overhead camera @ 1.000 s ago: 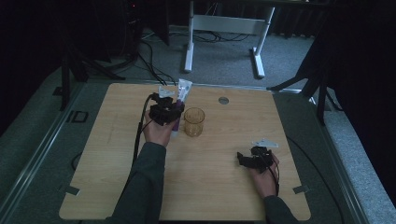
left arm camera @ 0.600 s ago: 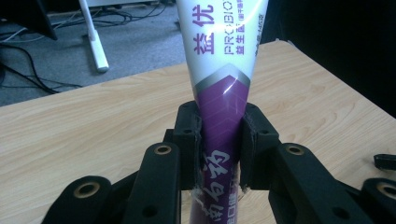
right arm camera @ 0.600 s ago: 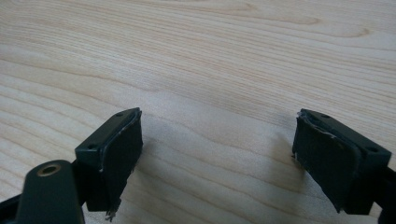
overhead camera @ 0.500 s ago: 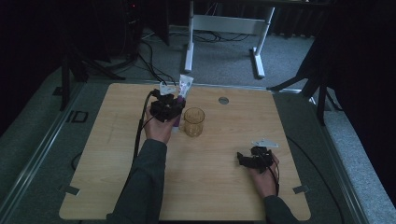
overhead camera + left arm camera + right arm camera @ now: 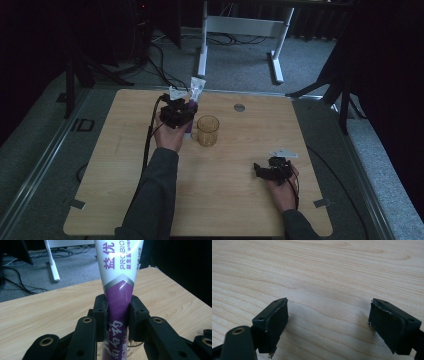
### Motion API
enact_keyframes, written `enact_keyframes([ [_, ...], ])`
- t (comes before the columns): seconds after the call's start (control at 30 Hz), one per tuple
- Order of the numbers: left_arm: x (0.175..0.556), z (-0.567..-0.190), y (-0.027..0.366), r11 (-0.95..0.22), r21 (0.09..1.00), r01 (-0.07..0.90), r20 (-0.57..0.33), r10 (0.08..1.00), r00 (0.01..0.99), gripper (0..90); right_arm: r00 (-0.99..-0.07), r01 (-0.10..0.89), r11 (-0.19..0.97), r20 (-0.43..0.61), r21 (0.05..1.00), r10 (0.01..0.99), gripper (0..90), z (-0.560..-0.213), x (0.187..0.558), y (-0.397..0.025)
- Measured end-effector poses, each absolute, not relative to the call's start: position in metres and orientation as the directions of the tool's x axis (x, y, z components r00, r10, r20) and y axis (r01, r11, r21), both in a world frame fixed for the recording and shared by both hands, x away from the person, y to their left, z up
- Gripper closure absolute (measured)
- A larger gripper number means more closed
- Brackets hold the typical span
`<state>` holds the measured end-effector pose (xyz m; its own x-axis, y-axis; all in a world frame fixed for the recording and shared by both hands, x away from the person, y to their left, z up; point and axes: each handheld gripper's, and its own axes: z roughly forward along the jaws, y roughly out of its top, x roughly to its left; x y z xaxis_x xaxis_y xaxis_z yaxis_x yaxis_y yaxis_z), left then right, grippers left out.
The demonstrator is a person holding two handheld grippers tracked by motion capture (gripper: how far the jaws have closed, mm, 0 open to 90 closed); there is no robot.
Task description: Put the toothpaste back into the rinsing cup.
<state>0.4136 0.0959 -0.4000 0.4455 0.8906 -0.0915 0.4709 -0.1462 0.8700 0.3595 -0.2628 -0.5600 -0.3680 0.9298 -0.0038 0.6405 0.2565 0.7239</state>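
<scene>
High view: wooden worktop (image 5: 115,190), landmark is the glass cup (image 5: 207,130) standing upright near the worktop's middle, toward the far edge. Just left of the cup, the left gripper (image 5: 176,113) is held up by the person's left hand (image 5: 168,136); its cable trails down along the forearm. The fingers are clamped on a toothpaste tube (image 5: 194,97), white upper body and purple lower part, standing roughly upright with its flat crimped end uppermost, just beside the cup's left rim. Whether tube and cup touch cannot be told.

Left gripper view: both pads (image 5: 101,312) press the purple band of the toothpaste tube (image 5: 120,277) from either side; printed characters run along the tube; bare wood lies behind it.

Beyond the cup to its right, near the far edge, a small round grey disc (image 5: 239,107) sits on the worktop.

Right of the cup and nearer the person, well apart from it, the right gripper (image 5: 267,171) lies low over the worktop in the right hand (image 5: 282,187), grey plate on top.

Right gripper view: the fingers (image 5: 275,322) stand wide apart, nothing between them, wood grain just below.
</scene>
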Motion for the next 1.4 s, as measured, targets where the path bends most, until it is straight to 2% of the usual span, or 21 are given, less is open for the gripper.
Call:
enact_keyframes([
  [0.47,0.418,-0.396,0.087,-0.158,0.888,0.432,-0.067,0.884,0.462,71.6,-0.367,0.642,0.255,-0.002,0.723,0.93,16.0,-0.56,0.359,-0.263],
  [1.4,0.424,-0.397,0.084,-0.095,0.917,0.388,-0.101,0.885,0.455,71.5,-0.371,0.64,0.258,-0.004,0.724,0.929,16.0,-0.56,0.36,-0.262],
])
